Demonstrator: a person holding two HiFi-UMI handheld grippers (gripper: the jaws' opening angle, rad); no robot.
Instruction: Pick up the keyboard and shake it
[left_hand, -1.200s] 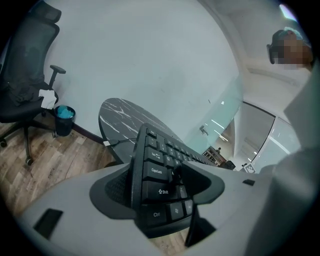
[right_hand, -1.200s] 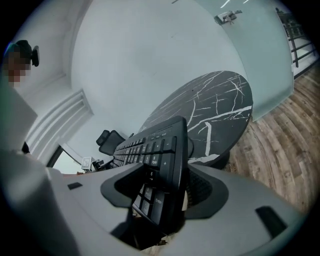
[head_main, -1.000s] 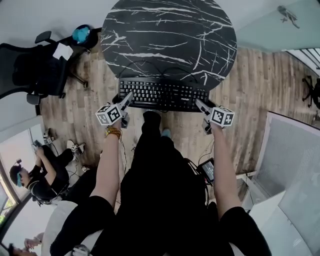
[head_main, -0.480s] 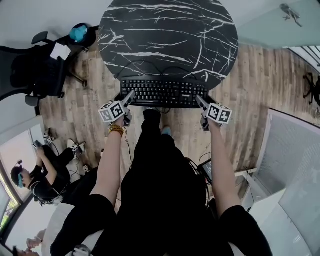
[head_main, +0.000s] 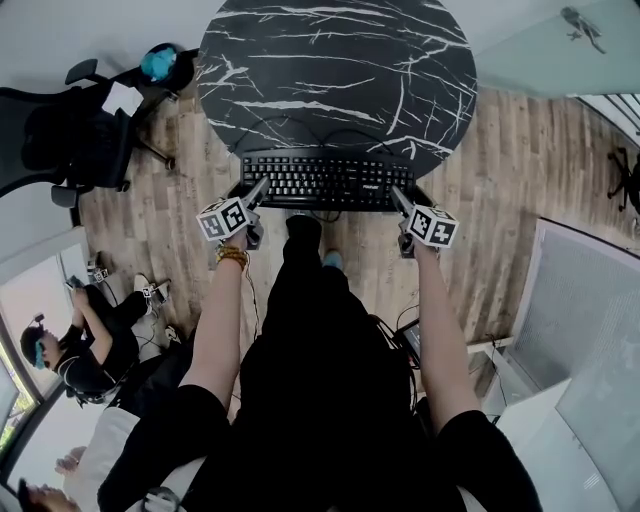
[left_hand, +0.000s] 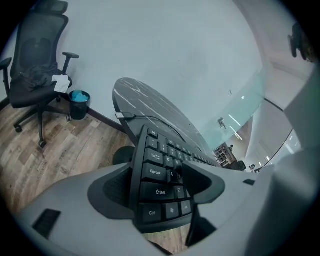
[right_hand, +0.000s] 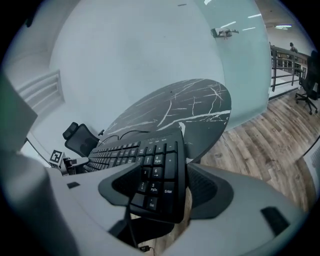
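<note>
A black keyboard (head_main: 325, 182) lies across the near edge of the round black marble table (head_main: 330, 70), its front overhanging the floor. My left gripper (head_main: 262, 186) is at its left end. In the left gripper view the jaws (left_hand: 160, 181) stand either side of that end, one pad against the underside and one over the keys of the keyboard (left_hand: 154, 172). My right gripper (head_main: 397, 192) is at the number-pad end. Its jaws (right_hand: 161, 182) have just been opening; the keyboard (right_hand: 157, 160) sits between them with a slim gap beside the outer pad.
The keyboard's cable (head_main: 300, 135) loops over the table. An office chair (head_main: 70, 140) and a teal bin (head_main: 160, 65) stand at the left. A person (head_main: 80, 350) sits on the wooden floor at lower left. A small device (head_main: 415, 340) lies by my right leg.
Both grippers and the keyboard have shifted slightly up the picture, closer against the table's edge. The hands sit a little lower than before.
</note>
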